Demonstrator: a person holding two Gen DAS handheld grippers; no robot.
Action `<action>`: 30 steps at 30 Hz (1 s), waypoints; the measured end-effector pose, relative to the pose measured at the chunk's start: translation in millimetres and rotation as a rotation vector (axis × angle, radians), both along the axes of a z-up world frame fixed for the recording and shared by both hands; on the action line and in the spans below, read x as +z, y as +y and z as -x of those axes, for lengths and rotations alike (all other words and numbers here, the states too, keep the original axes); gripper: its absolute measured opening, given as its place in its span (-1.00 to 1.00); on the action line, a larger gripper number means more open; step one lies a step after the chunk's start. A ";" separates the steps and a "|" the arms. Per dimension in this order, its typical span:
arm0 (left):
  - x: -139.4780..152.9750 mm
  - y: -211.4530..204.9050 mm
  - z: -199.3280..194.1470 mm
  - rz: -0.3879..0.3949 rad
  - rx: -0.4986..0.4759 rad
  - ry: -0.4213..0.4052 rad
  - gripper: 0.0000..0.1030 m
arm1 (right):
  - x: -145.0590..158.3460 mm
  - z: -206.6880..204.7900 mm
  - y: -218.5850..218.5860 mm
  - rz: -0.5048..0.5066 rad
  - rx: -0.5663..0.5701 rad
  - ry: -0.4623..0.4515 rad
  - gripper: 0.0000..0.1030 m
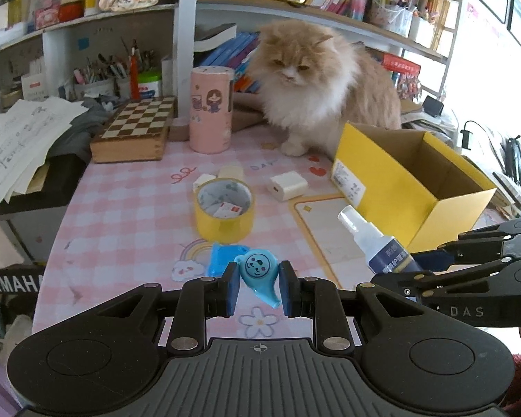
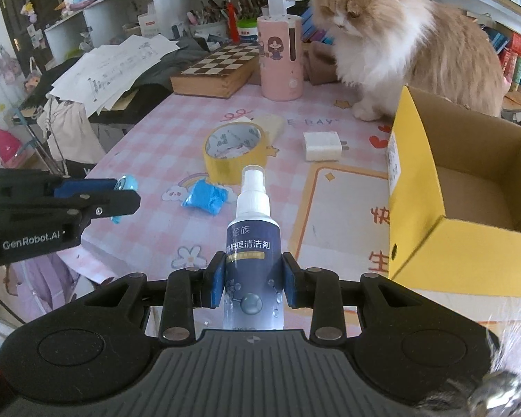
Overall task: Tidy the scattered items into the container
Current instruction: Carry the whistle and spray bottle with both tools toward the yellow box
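Observation:
My left gripper (image 1: 258, 286) is shut on a small blue whistle-shaped toy (image 1: 258, 272) with a face on it, held above the pink checked tablecloth. My right gripper (image 2: 253, 285) is shut on a spray bottle (image 2: 251, 239) with a dark blue label and a white nozzle. The bottle (image 1: 378, 243) also shows at the right of the left wrist view. An open yellow cardboard box (image 2: 469, 208), empty inside, stands to the right. On the cloth lie a yellow tape roll (image 1: 224, 208), a white charger block (image 1: 288, 186), a blue crumpled bag (image 2: 205, 198) and a pale eraser-like block (image 1: 231, 173).
A fluffy orange and white cat (image 1: 316, 83) sits at the back of the table, right behind the box. A pink cylindrical holder (image 1: 210, 111) and a wooden chessboard case (image 1: 135, 128) stand at the back left. Loose papers (image 1: 17, 142) overhang the left side. Cluttered shelves rise behind.

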State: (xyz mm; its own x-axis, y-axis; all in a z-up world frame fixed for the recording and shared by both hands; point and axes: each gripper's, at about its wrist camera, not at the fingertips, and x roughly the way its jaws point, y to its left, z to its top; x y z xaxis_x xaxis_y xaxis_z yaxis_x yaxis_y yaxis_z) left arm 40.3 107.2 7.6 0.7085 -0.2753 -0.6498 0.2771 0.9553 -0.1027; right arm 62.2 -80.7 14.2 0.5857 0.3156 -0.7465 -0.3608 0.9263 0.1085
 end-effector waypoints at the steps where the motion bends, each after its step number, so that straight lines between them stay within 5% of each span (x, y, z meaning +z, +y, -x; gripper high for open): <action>1: 0.5 -4.6 2.3 -0.001 -0.003 -0.001 -0.56 | 0.9 2.8 -3.7 0.000 0.001 -0.004 -0.40; 30: -1.3 -167.2 39.4 -0.045 -0.277 0.008 -0.56 | -1.9 77.5 -158.6 -0.020 -0.221 0.000 -0.40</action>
State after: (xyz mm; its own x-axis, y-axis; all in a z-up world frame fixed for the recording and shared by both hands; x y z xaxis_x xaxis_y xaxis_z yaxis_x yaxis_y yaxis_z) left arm 1.0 -60.0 6.3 0.6051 -0.4288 -0.6708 0.5280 0.8468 -0.0651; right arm -15.4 -239.4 12.3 0.6422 0.1940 -0.7415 -0.1492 0.9806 0.1273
